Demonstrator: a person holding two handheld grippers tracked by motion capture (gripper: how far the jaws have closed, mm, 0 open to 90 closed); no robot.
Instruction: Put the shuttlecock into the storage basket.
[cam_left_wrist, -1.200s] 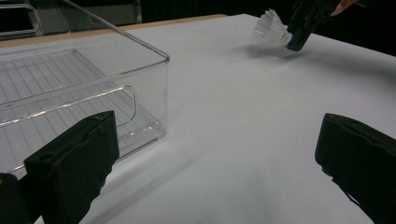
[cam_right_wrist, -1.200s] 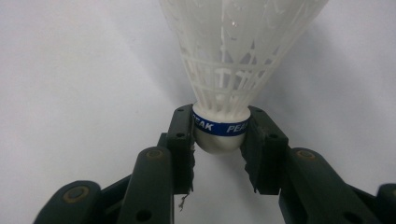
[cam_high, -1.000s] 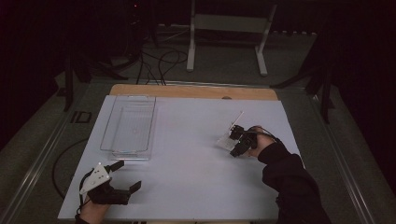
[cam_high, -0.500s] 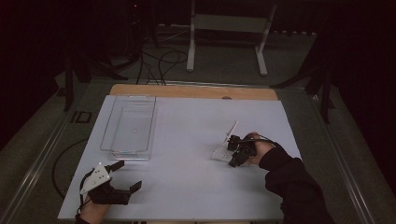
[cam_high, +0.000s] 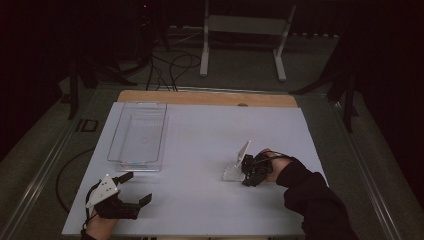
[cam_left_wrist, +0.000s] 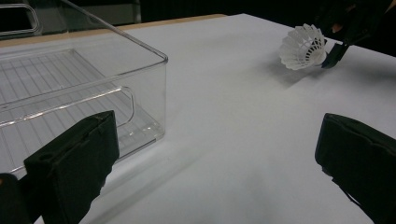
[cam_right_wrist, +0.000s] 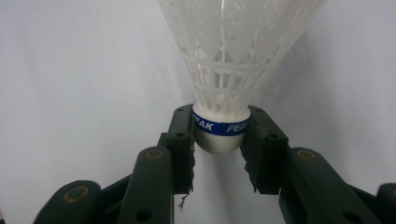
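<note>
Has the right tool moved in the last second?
Yes. The right tool, shut on the shuttlecock, has drawn back toward the table's near edge, farther from the wooden strip at the far edge.

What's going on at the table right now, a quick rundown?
Right gripper shut on white shuttlecock, clamped at its cork. Left gripper open, idle near the table's front edge. Clear bin empty, nothing between it and the shuttlecock.

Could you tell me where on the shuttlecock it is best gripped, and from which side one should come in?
Grip the shuttlecock by its rounded cork head, at the blue band, coming in from the head end opposite the skirt. The head looks solid and narrow enough to sit between the fingers, whereas the open lattice skirt flares wide and would likely crush. The right gripper already pinches it this way.
</note>
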